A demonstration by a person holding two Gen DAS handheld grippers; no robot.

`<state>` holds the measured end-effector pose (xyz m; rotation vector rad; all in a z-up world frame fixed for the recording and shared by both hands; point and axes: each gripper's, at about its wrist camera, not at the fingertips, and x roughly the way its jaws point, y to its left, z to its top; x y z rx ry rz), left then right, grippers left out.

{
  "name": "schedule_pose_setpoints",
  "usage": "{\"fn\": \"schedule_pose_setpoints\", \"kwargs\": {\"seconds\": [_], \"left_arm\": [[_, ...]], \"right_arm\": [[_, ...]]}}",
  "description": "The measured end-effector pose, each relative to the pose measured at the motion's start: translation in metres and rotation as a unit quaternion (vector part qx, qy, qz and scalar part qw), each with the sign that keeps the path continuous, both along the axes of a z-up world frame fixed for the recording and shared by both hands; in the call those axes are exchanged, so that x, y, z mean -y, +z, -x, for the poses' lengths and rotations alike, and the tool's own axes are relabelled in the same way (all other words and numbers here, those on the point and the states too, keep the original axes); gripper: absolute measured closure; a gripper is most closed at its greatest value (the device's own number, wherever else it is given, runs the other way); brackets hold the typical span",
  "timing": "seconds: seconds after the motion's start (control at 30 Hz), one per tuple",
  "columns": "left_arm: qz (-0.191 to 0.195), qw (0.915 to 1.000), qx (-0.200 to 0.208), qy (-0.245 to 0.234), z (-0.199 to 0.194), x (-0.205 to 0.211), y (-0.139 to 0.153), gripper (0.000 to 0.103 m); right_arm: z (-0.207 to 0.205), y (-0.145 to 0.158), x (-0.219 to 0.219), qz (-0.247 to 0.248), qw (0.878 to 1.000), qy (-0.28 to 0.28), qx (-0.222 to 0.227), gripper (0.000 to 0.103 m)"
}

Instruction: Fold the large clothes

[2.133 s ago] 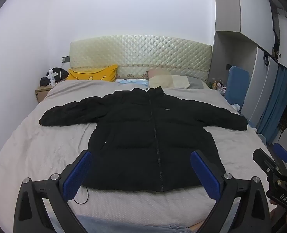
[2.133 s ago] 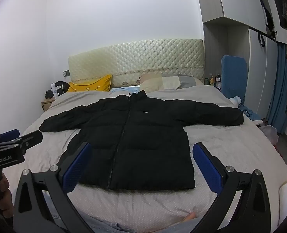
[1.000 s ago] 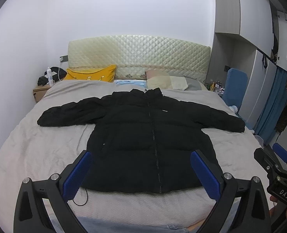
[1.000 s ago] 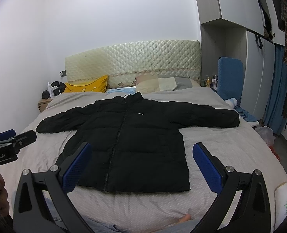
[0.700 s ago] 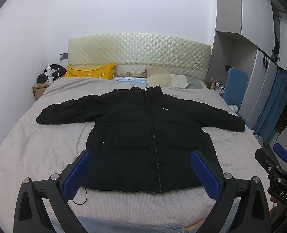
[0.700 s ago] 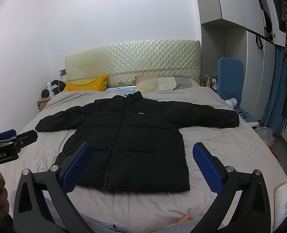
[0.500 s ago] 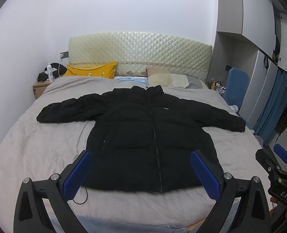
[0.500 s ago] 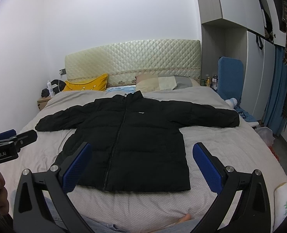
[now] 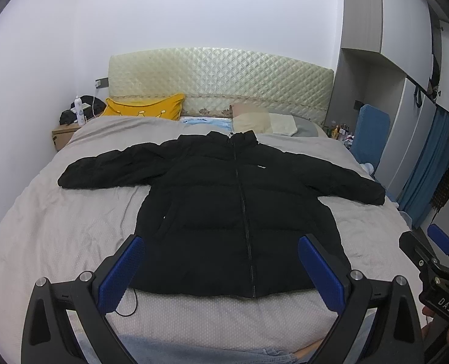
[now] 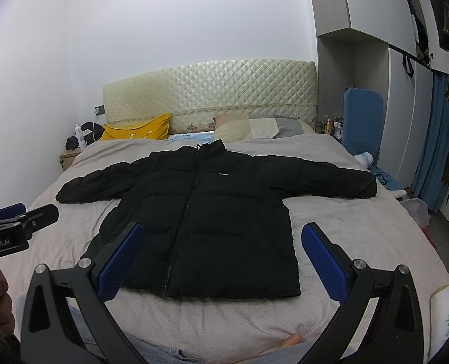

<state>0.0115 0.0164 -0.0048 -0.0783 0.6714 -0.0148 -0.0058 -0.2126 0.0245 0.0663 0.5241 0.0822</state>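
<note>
A black puffer jacket (image 9: 224,206) lies flat and zipped on the grey bed (image 9: 57,227), front up, collar toward the headboard, both sleeves spread out to the sides. It also shows in the right wrist view (image 10: 200,209). My left gripper (image 9: 221,261) is open and empty, held above the foot of the bed in front of the jacket's hem. My right gripper (image 10: 221,254) is open and empty too, at the same height to the right. Neither touches the jacket.
A yellow pillow (image 9: 145,107) and beige pillows (image 9: 263,121) lie by the quilted headboard (image 9: 221,82). A nightstand (image 9: 65,132) with a bottle stands at the left. A blue chair (image 9: 371,130), wardrobe and blue curtain (image 9: 421,176) are at the right.
Both grippers have drifted slightly, so the view shifted a little. The jacket has not moved and both grippers stay open.
</note>
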Motion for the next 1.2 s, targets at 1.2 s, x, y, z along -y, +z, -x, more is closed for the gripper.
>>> {"fn": "schedule_pose_setpoints", "kwargs": {"seconds": [1.2], "left_arm": [[0.037,0.9864,-0.160,0.014,-0.134,-0.105,-0.153,0.001]], "right_arm": [[-0.146,-0.123,0.088,-0.053,0.986,-0.006,-0.161,0.000]]}}
